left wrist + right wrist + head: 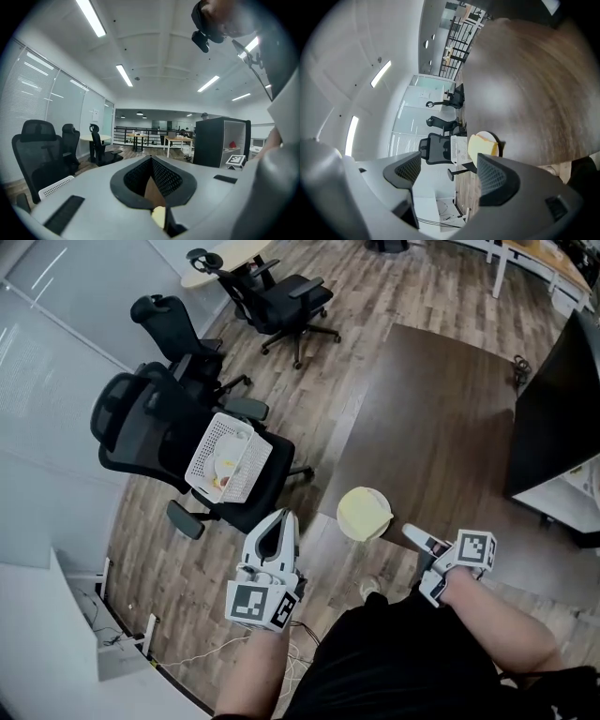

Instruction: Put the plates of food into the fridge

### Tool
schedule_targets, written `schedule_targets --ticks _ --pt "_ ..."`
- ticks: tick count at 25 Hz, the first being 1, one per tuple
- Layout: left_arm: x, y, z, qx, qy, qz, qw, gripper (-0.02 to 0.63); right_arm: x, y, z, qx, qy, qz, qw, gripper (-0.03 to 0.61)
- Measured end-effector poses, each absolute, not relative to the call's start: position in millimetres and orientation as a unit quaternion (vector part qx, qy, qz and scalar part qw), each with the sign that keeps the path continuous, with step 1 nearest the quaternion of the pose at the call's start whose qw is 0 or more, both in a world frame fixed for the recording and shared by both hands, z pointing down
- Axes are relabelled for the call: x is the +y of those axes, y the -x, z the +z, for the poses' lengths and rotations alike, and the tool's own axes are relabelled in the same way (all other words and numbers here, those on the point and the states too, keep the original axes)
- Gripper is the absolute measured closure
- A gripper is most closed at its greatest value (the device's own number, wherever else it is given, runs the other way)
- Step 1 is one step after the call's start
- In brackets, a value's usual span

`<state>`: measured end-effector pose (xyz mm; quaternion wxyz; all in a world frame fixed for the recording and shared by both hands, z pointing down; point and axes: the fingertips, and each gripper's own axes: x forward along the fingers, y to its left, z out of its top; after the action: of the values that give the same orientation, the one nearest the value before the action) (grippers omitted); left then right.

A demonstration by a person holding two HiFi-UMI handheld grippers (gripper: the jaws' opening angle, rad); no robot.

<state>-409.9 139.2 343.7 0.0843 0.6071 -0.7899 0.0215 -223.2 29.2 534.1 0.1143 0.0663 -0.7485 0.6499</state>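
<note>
Head view, plate [364, 514] just beside right tool [413, 536], apart

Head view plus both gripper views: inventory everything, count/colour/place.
office chairs: 3, black, floor at left
basket: 1, white, on the nearest chair's seat
table: 1, dark brown, centre
plate: 1, pale yellow, at the table's near corner
round table: 1, light top, far left
cabinet: 1, black, right edge
left gripper: 1, white, shut, bottom centre
right gripper: 1, white, open and empty, bottom right
</note>
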Motion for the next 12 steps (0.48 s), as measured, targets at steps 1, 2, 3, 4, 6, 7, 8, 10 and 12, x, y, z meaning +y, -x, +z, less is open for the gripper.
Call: schedule_targets --ticks 1,2,3,4,6,7,8,10,12 --pt "145 412 347 -0.789 -0.608 0.021 0.085 0.609 37 230 533 -0.748 -0.061 0.653 0.106 0.194" --pt "150 415 351 -0.788 -0.609 0.022 0.087 0.609 45 235 535 -0.747 -0.06 0.654 0.104 0.193" --pt "155 418 355 -0.787 -0.61 0.024 0.089 0.611 52 239 541 -0.746 -0.063 0.653 0.11 0.195" --pt "160 421 361 -0.787 -0.61 0.025 0.092 0.609 60 242 548 -0.744 -0.066 0.655 0.117 0.193" --pt "169 428 371 -0.786 -0.61 0.029 0.099 0.609 75 251 561 -0.732 -0.065 0.667 0.118 0.193" --pt "173 432 376 -0.785 -0.611 0.03 0.102 0.611 81 255 566 -0.725 -0.066 0.676 0.114 0.194" --pt "176 435 381 -0.783 -0.613 0.032 0.105 0.61 86 259 570 -0.717 -0.067 0.685 0.108 0.194" --pt "182 442 391 -0.779 -0.616 0.037 0.111 0.611 94 267 580 -0.702 -0.073 0.702 0.094 0.195" --pt "187 450 401 -0.777 -0.617 0.042 0.117 0.609 100 272 591 -0.689 -0.083 0.715 0.084 0.193"
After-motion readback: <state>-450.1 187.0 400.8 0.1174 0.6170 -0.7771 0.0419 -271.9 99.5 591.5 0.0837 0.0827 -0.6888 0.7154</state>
